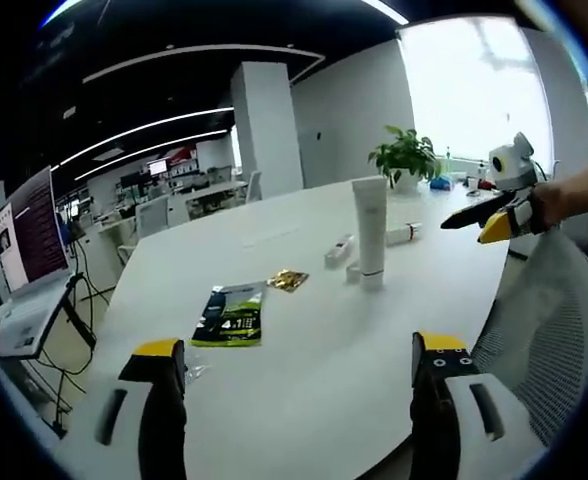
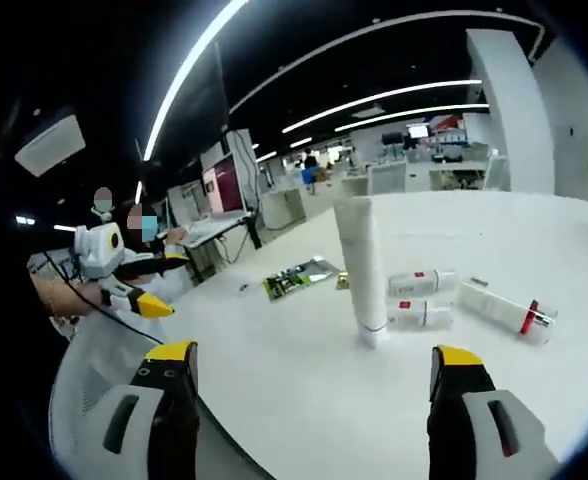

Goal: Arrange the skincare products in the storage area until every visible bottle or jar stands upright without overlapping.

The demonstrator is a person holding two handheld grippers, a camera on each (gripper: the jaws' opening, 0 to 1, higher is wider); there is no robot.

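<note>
Tall white tube (image 2: 362, 270) stands upright on table (image 2: 534, 400) — three small products (image 2: 421, 282) lie flat beside it; both grippers' jaws spread, empty — prob. ready to right them.

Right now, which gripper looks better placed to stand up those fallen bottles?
Probably the right gripper: open, with the lying bottles just ahead beside the upright tube. In the left gripper view they sit farther off, beyond the tube.

White tube (image 2: 362, 270) stands upright; three small bottles (image 2: 421, 282) (white) lie flat.
</note>
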